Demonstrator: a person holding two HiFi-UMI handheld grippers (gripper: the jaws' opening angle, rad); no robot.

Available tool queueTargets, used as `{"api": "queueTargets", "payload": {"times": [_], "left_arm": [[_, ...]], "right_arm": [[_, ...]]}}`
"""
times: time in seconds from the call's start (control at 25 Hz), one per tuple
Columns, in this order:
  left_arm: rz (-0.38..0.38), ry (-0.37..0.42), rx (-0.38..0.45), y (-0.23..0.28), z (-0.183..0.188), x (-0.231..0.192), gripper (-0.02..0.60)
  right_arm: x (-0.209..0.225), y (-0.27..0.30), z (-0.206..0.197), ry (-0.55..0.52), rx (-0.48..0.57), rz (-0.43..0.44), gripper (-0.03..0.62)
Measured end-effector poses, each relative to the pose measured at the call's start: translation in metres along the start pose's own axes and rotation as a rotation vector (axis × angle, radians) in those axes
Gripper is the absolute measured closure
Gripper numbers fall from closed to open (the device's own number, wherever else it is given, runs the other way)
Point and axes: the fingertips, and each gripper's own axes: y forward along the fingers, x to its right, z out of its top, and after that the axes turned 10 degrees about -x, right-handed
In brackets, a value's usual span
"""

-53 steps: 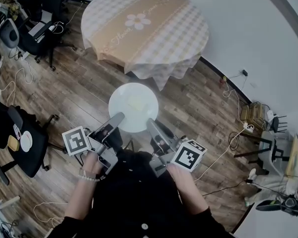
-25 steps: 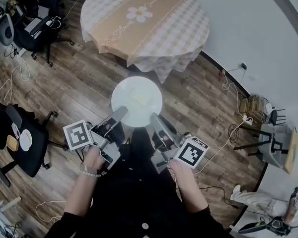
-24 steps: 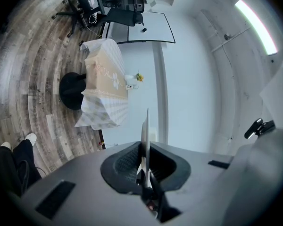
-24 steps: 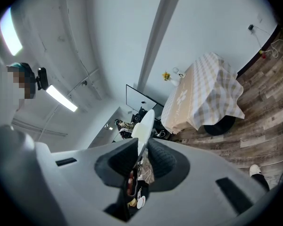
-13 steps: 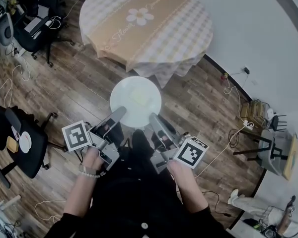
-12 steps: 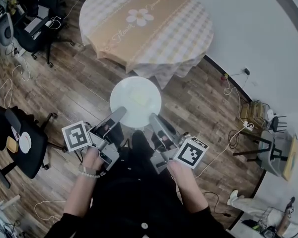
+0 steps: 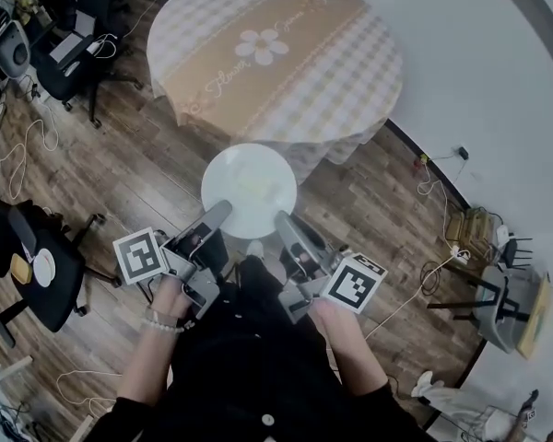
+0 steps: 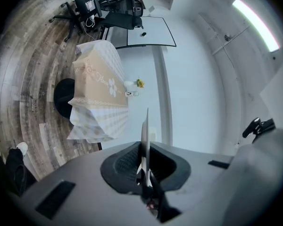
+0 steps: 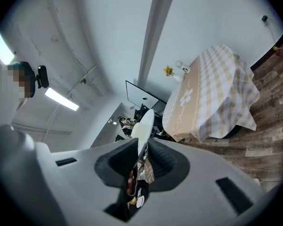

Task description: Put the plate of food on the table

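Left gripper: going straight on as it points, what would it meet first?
Probably the tablecloth, though the left gripper, shut on the plate, sits near tabletop height and might clear it.

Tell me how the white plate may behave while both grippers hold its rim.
The white plate looks stiff: seen edge-on, it shows no bend. The left gripper and right gripper clamp only its near rim, so its far side may dip. Its smooth surface seems slippery, so the pale food could slide.
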Motion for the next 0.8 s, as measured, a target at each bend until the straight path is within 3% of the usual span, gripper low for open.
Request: {"api": "queueTargets", "payload": {"times": [0.44, 0.8], "left_arm": [[0.015, 0.006, 0.080, 0.027, 0.027, 0.001, 0.558], [0.004, -0.002, 0.096, 0.048, 0.037, 0.000, 0.558]], "right_arm": [[0.018, 0.019, 0.038, -0.004, -0.073, 0.043, 0.551], [0.032, 0.022, 0.057, -0.025, -0.096, 0.057, 0.551]]}}
